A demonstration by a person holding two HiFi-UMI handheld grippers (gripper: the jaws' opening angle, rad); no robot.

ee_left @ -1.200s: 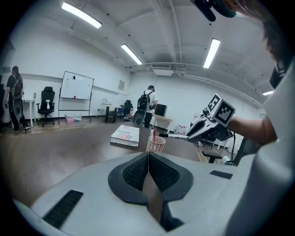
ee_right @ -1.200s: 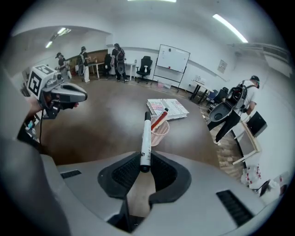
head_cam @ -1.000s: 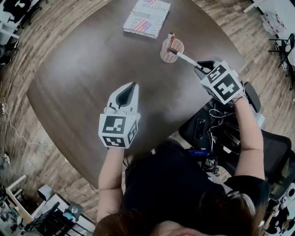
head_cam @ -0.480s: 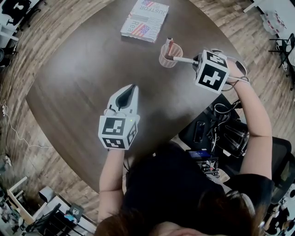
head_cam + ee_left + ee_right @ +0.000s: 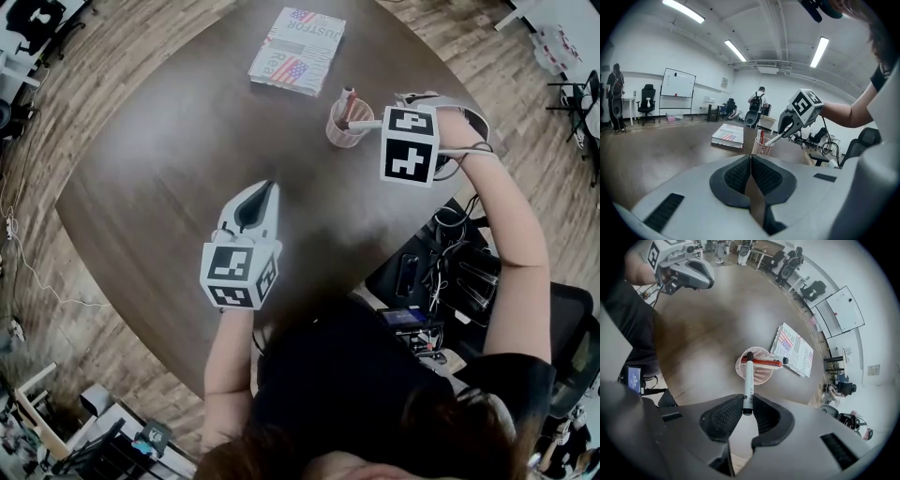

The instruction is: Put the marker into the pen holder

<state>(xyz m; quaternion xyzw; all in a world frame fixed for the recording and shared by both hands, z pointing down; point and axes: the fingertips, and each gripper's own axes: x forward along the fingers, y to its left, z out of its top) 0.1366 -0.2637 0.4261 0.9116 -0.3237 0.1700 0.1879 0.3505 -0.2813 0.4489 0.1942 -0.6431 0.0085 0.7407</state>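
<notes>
A pink mesh pen holder [image 5: 343, 127] stands on the dark round table [image 5: 169, 141], with a red pen [image 5: 765, 363] leaning inside it. My right gripper [image 5: 386, 123] hovers just right of the holder, shut on a white marker [image 5: 748, 380] with black ends. The marker's far tip reaches over the holder's rim [image 5: 746, 357]. From the left gripper view, the marker [image 5: 774, 138] slants down from the right gripper [image 5: 790, 125] toward the holder [image 5: 761, 146]. My left gripper [image 5: 270, 186] is shut and empty, low over the table's near middle, well apart from the holder.
A book with a flag cover [image 5: 298, 39] lies on the table beyond the holder. Office chairs and cables [image 5: 441, 272] crowd the floor at the table's right edge. People stand far back in the room [image 5: 759, 101].
My right gripper has carried the marker leftward and farther across the table, bringing its tip from beside the holder to over the rim. The left gripper has stayed put.
</notes>
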